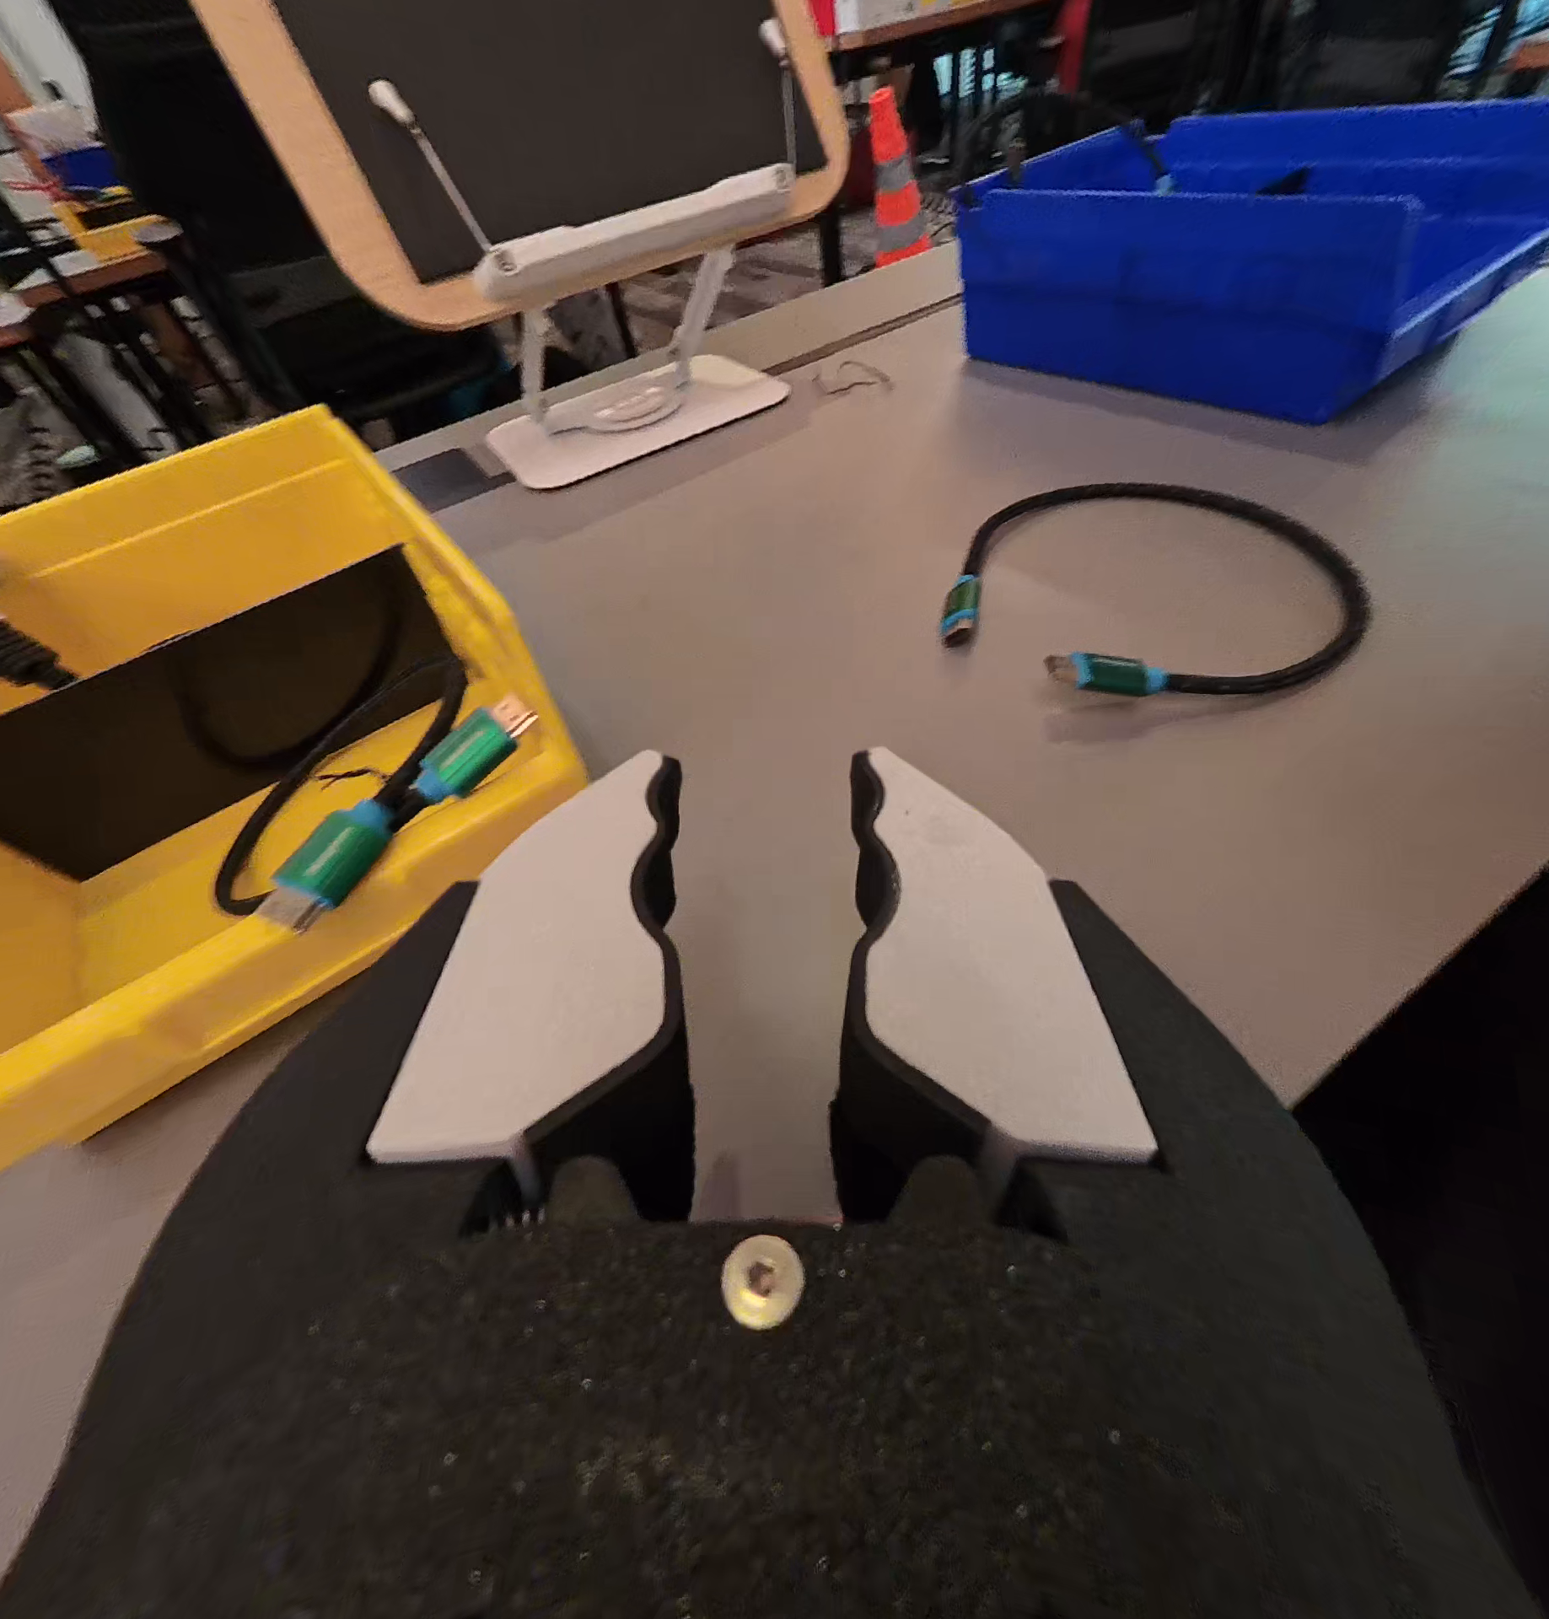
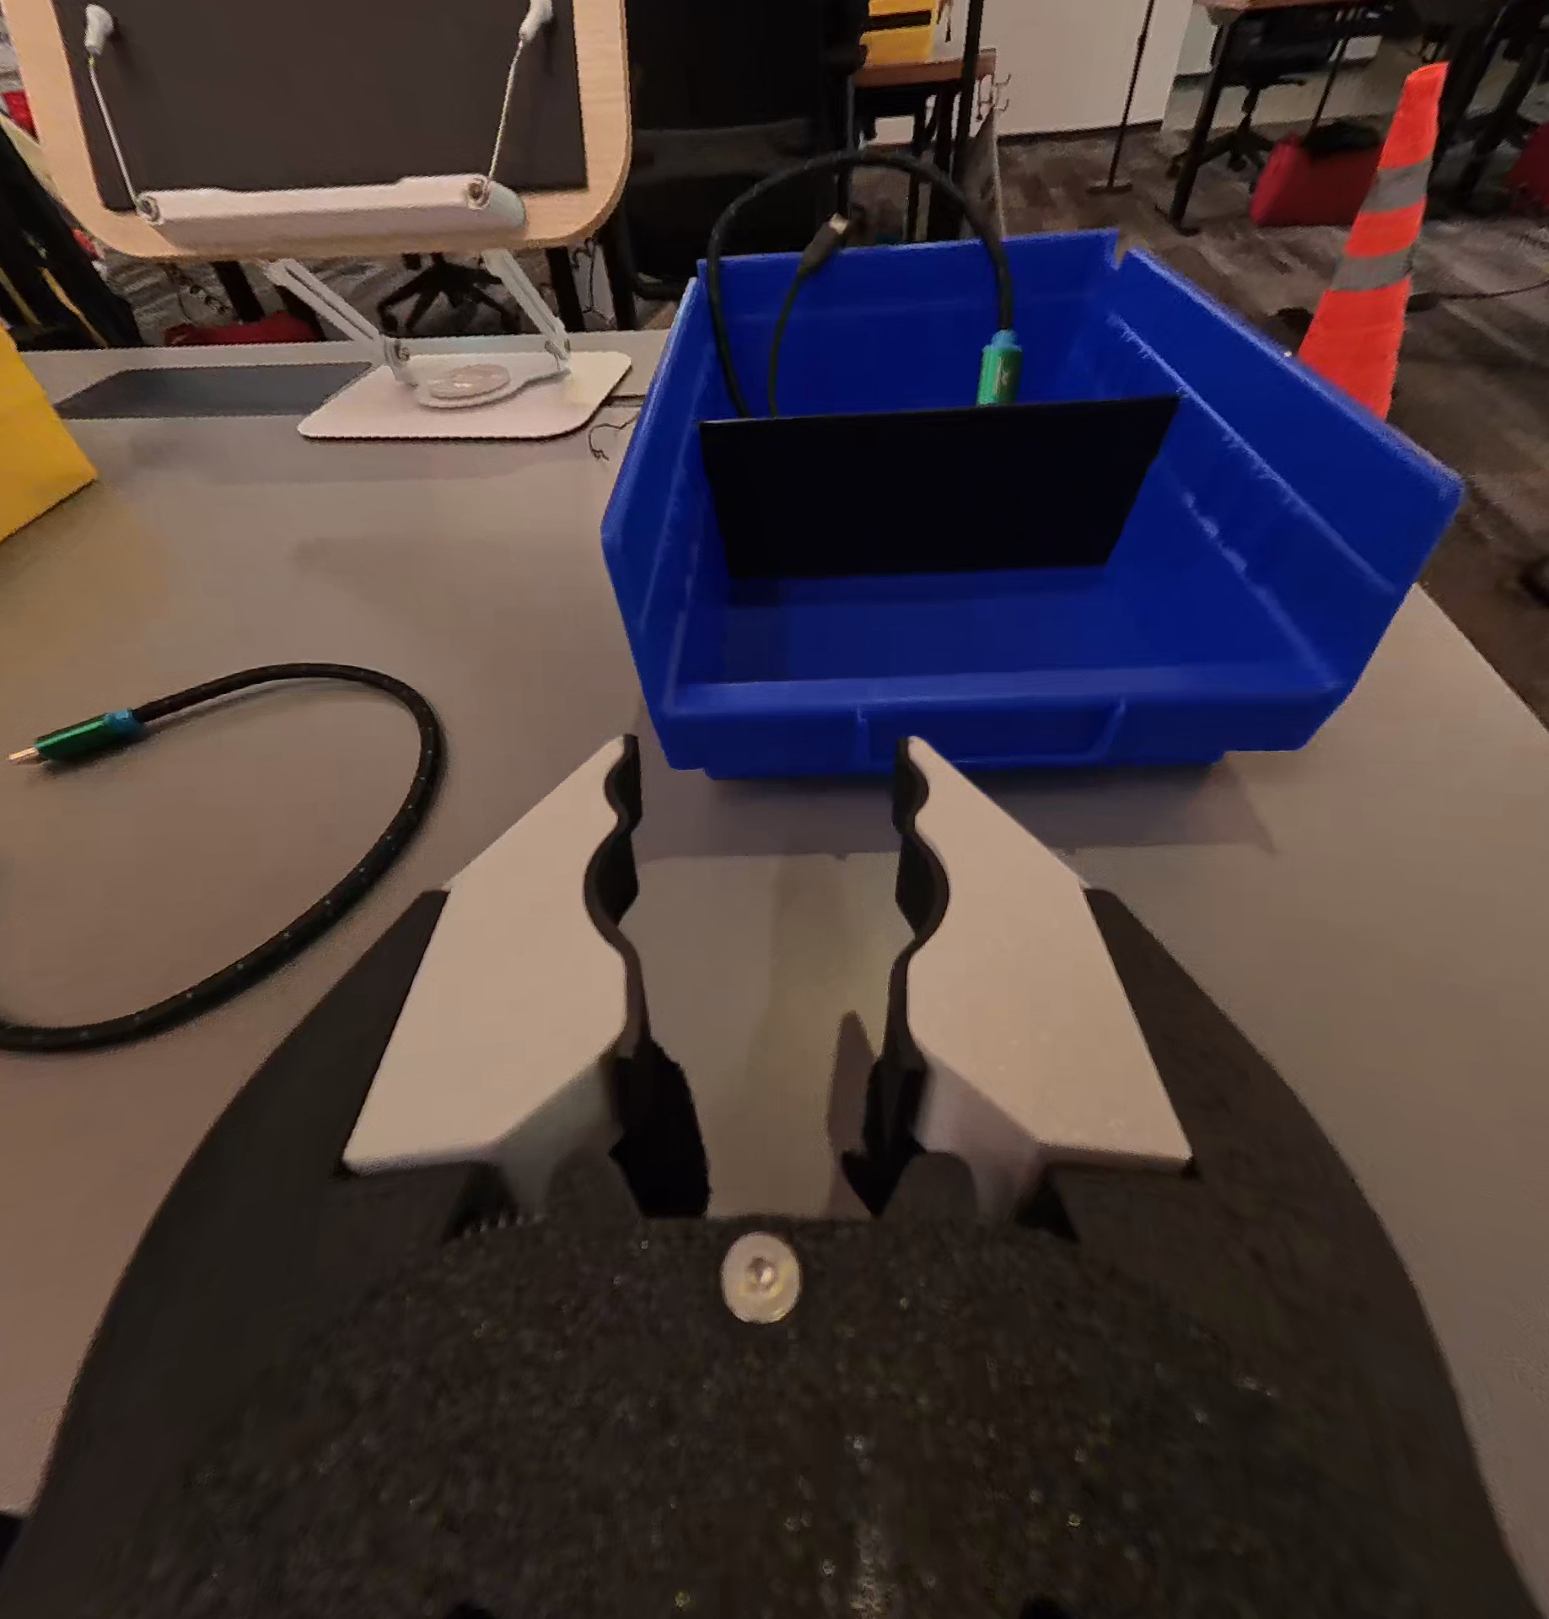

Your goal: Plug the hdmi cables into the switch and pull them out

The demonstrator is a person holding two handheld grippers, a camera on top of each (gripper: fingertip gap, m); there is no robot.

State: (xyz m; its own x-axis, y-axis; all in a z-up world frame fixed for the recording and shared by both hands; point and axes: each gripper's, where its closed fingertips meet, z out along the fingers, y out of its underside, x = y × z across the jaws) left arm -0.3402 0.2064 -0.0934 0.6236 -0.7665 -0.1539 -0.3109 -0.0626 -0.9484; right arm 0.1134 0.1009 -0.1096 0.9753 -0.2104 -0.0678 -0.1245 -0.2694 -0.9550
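A black braided HDMI cable (image 1: 1331, 604) with green plugs lies curled on the grey table (image 1: 753, 613), ahead and right of my left gripper (image 1: 764, 767), which is open and empty. The same cable shows in the right wrist view (image 2: 403, 815), left of my right gripper (image 2: 766, 753), also open and empty. A second HDMI cable (image 1: 332, 850) lies in the yellow bin (image 1: 140, 990) at the left. A third cable (image 2: 998, 350) stands behind the black divider (image 2: 919, 482) in the blue bin (image 2: 998, 727). I see no switch in either view.
A white stand (image 1: 630, 412) holding a wood-framed panel sits at the table's far edge. The blue bin (image 1: 1191, 289) is at the far right in the left wrist view. An orange cone (image 2: 1375, 236) stands on the floor beyond. The table edge (image 1: 1366, 1007) runs close on the right. Left tips to right tips: about 45 cm.
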